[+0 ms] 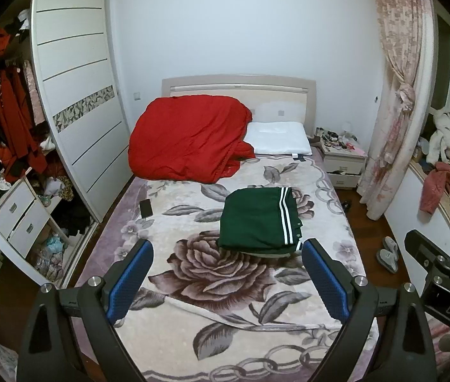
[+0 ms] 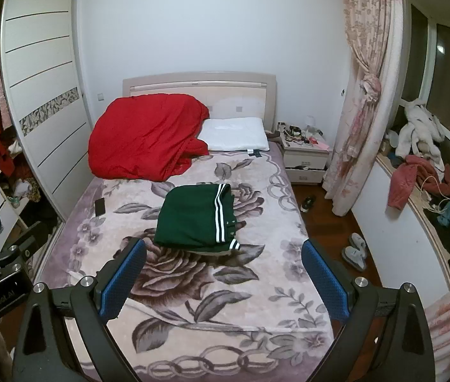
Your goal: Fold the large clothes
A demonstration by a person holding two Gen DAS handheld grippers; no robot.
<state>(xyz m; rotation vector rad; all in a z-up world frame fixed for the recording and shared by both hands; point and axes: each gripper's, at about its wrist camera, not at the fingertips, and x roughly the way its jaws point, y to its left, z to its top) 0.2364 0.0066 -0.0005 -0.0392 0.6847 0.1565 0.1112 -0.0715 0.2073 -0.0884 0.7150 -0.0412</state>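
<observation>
Grippers foremost: left gripper and right gripper, blue-padded jaws spread wide, empty, raised above the floral blanket. Lettering "DAS" legible on the right unit as seen from the left wrist; "GenRobot.AI" on the left unit as seen from the right wrist. Holding hands cut off by the frame. Mid-bed: green garment, folded into a flat rectangle, white stripes along its right edge. Left: dark phone. Beyond: red quilt, white pillow, headboard.

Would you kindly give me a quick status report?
Both hand-held grippers, left and right, open, empty. Green garment folded on bed. Nothing obstructing.
</observation>
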